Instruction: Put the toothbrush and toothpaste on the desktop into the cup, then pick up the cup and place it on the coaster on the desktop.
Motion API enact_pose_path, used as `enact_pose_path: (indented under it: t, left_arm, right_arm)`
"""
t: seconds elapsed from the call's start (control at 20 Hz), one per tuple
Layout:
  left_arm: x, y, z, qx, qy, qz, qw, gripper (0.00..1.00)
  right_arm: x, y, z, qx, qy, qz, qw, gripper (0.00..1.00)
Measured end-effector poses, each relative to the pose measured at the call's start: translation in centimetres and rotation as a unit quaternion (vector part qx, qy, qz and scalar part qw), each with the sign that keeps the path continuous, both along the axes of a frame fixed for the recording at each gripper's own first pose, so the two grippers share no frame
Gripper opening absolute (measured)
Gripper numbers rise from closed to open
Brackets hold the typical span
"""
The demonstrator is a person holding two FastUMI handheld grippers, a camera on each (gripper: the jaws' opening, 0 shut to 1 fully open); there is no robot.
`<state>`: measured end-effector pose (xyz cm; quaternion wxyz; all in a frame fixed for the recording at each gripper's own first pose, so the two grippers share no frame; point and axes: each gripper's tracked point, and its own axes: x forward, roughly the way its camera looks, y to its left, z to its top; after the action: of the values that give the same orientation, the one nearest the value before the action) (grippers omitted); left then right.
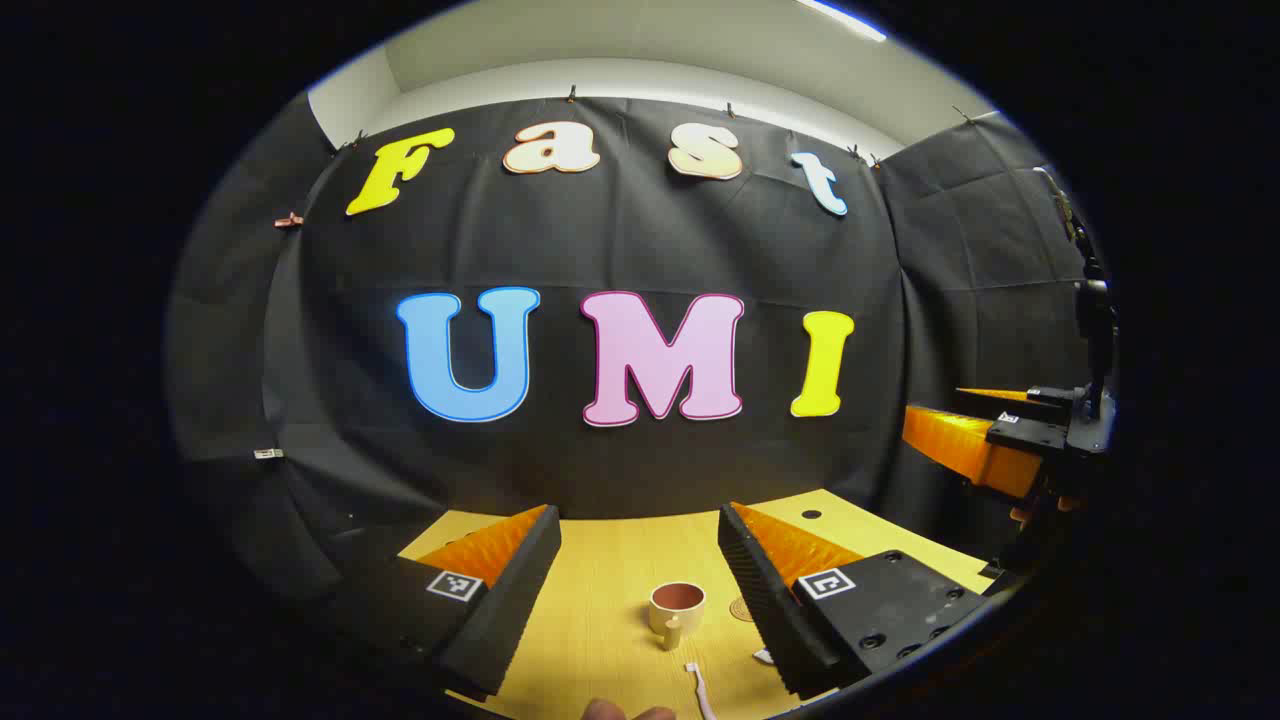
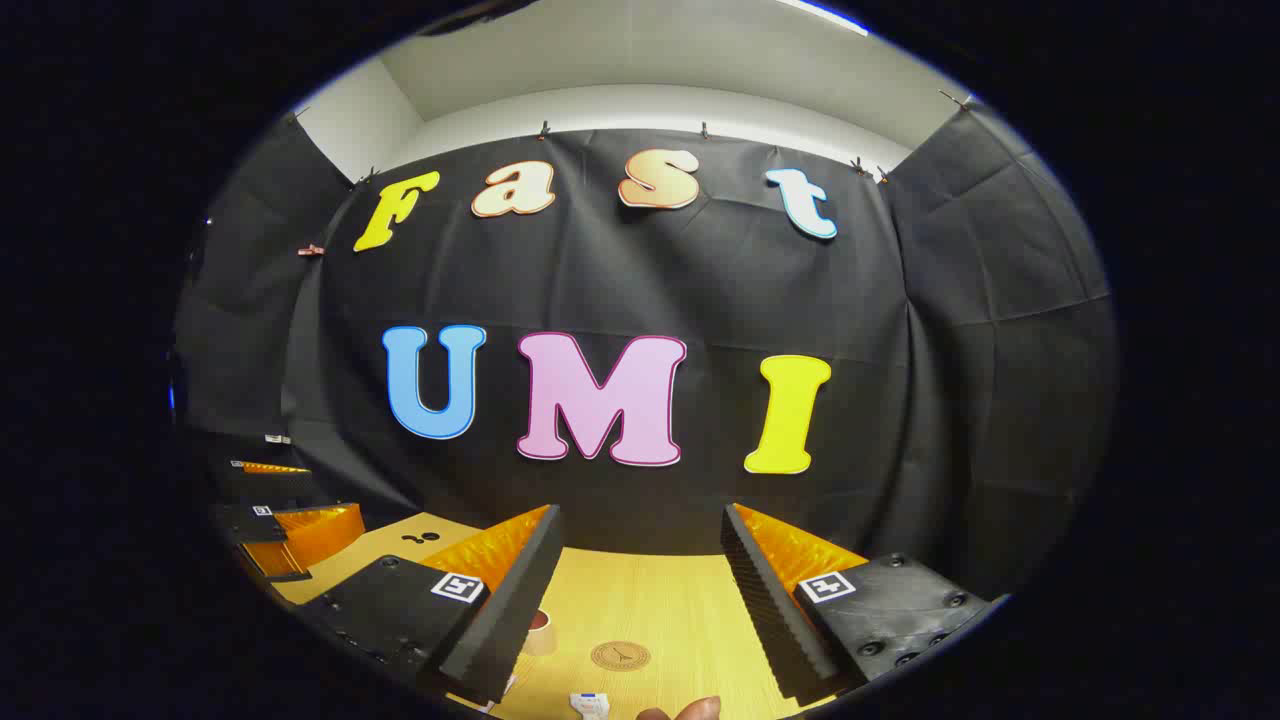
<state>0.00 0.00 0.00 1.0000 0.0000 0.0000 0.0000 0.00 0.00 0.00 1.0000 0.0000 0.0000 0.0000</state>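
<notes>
A cream cup with a brown inside stands upright on the wooden desktop, its handle toward me, between the fingers of my left gripper, which is open and held above the desk. A white toothbrush lies just in front of the cup. The round brown coaster lies flat ahead of my right gripper, also open with nothing in it. The toothpaste lies at the near edge of the right gripper view. The cup peeks out beside the right gripper's left finger.
The right gripper hangs at the far right of the left gripper view; the left gripper sits at the left edge of the right gripper view. A fingertip shows at the bottom. The black cloth wall closes off the desk's far edge.
</notes>
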Motion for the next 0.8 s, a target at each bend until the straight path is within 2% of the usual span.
enact_pose_path:
  t: [0.3,0.8]
  left_arm:
    - [0.3,-0.3,-0.3,0.013,0.010,0.007,1.000,0.98]
    - [0.3,-1.8,-1.8,0.006,0.033,-0.003,0.999,0.98]
  right_arm:
    - [-0.1,-0.4,-0.6,0.003,0.003,0.003,1.000,0.97]
    - [-0.7,-1.2,-2.0,-0.006,0.017,0.003,1.000,0.97]
